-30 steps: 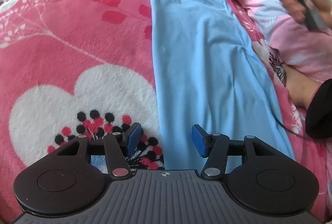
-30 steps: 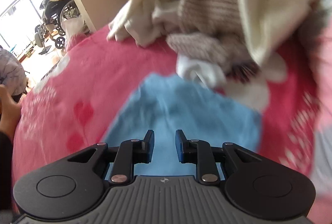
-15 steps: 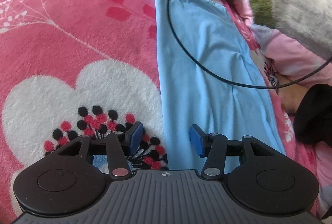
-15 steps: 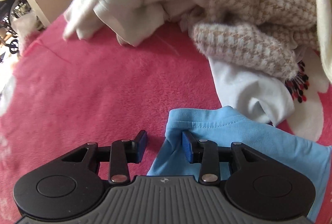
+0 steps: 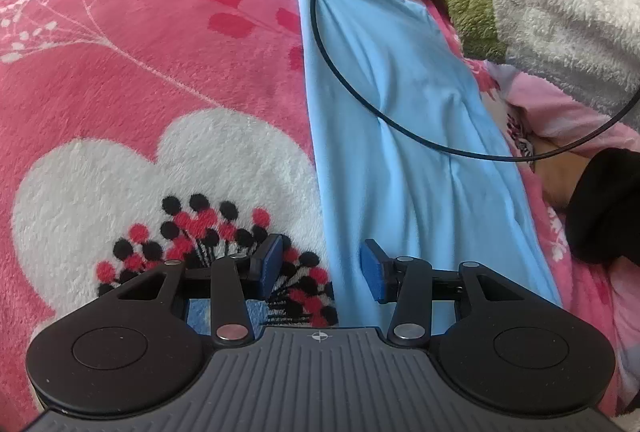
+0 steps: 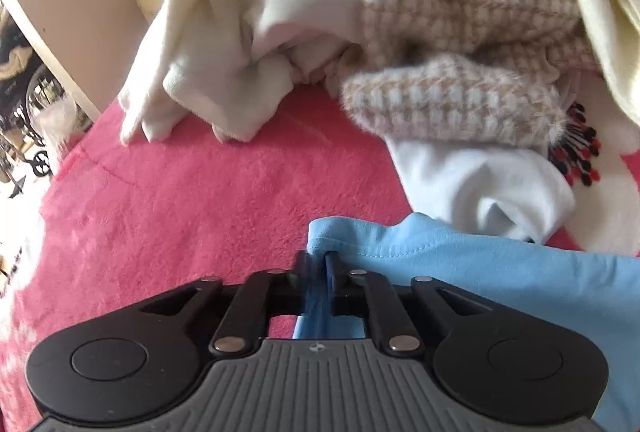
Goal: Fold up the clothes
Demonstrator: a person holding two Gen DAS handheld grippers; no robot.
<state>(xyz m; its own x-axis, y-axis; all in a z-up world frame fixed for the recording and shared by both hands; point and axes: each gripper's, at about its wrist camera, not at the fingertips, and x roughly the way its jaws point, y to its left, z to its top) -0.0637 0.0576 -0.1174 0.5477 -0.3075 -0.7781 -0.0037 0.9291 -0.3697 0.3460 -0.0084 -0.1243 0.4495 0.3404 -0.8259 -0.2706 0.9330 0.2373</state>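
Right gripper (image 6: pixel 318 264): now pinching the blue garment's (image 6: pixel 480 272) corner, spread half a second ago. Left gripper (image 5: pixel 322 268): staying spread, straddling its near edge.

Landmark: the long light-blue folded garment (image 5: pixel 400 136) on the pink fleece blanket (image 5: pixel 160 72). Left of it, the blanket lies open along its full length. At its far end, a heap of cream and beige houndstooth clothes (image 6: pixel 440 32) blocks passage. A black cable (image 5: pixel 400 128) arcs over it. A fluffy grey-white sleeve (image 5: pixel 560 12) probably crowds its right edge.
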